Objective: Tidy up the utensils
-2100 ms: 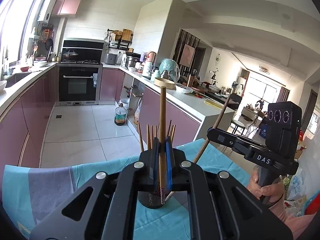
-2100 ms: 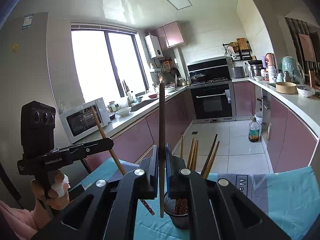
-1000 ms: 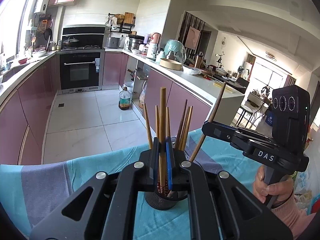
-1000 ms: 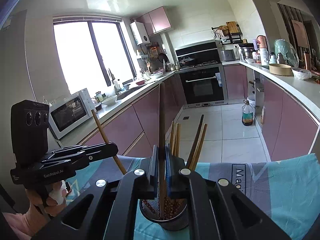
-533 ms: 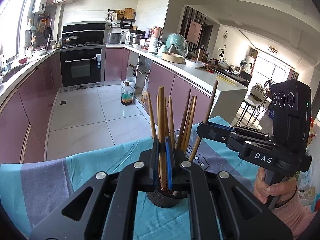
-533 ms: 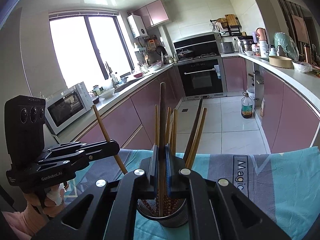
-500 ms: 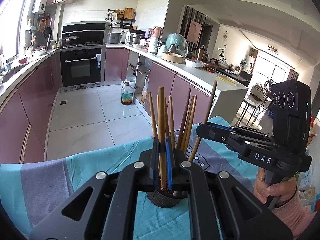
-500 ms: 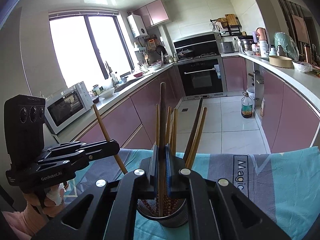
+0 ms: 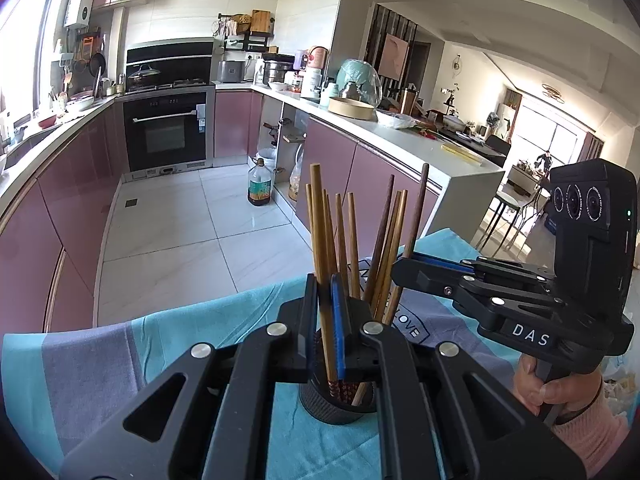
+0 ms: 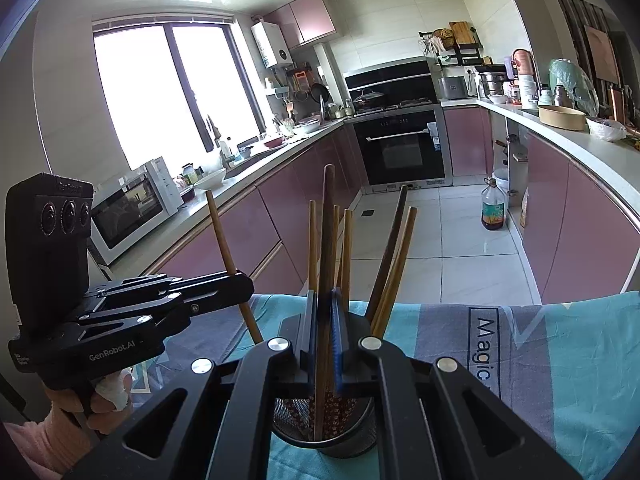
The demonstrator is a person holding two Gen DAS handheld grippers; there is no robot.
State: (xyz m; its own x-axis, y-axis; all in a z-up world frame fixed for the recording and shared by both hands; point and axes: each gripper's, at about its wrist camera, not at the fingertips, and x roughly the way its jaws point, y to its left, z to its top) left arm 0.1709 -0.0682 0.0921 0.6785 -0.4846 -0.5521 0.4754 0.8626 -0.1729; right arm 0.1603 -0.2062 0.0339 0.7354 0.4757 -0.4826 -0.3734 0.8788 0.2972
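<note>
As both hands sank, chopsticks [image 9: 320, 248] now enter the holder [image 10: 352, 436]

Wooden chopsticks [image 9: 348, 240] stand fanned upright in a dark mesh cup [image 10: 352, 440].

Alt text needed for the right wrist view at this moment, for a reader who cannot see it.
The right tongs are shut on a chopstick whose lower end is inside a black mesh holder of chopsticks on a teal and grey cloth. At left, the left tongs grip another chopstick; behind them is a kitchen.
</note>
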